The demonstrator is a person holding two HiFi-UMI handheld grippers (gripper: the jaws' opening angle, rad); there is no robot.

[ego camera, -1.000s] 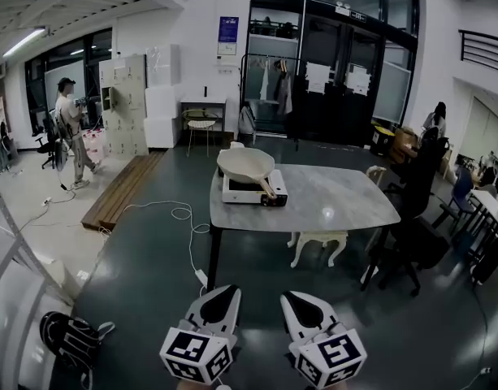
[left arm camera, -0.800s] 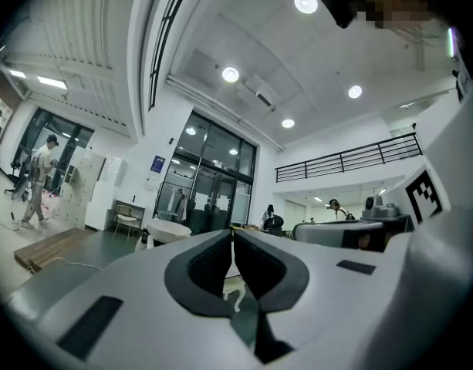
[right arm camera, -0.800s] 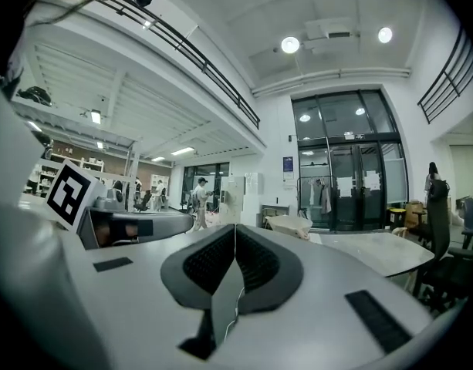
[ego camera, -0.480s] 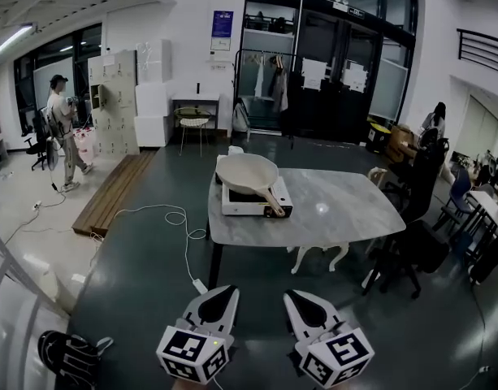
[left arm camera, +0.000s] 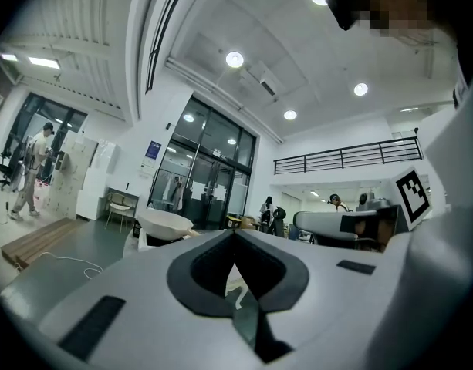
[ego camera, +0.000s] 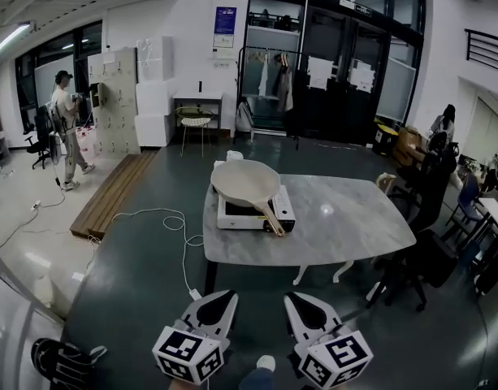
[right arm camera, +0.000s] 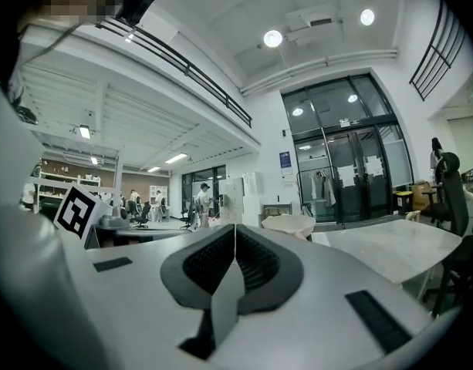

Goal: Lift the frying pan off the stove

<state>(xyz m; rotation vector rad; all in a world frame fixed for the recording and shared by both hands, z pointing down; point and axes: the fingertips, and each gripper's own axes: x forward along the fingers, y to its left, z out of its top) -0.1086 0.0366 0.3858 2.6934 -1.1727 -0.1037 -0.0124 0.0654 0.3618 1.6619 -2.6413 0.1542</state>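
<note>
A cream frying pan [ego camera: 244,179] rests on a white portable stove [ego camera: 253,213] at the left part of a grey marble table [ego camera: 346,226], its handle [ego camera: 272,216] pointing toward me. Both grippers hang far short of the table at the bottom of the head view. My left gripper [ego camera: 217,302] is shut with nothing in it, and my right gripper [ego camera: 300,302] is shut and empty too. The pan [left arm camera: 163,223] shows small and distant in the left gripper view, and the pan [right arm camera: 291,224] sits beyond the jaws in the right gripper view.
A white cable [ego camera: 163,218] loops over the dark floor left of the table. A wooden platform [ego camera: 110,193] lies further left, where a person [ego camera: 67,128] stands. Dark chairs [ego camera: 431,218] crowd the table's right side. A bag [ego camera: 66,364] lies at my lower left.
The table with the stove and pan has drawn closer and lower in the head view as I walk toward it. Both grippers stay shut and level.
</note>
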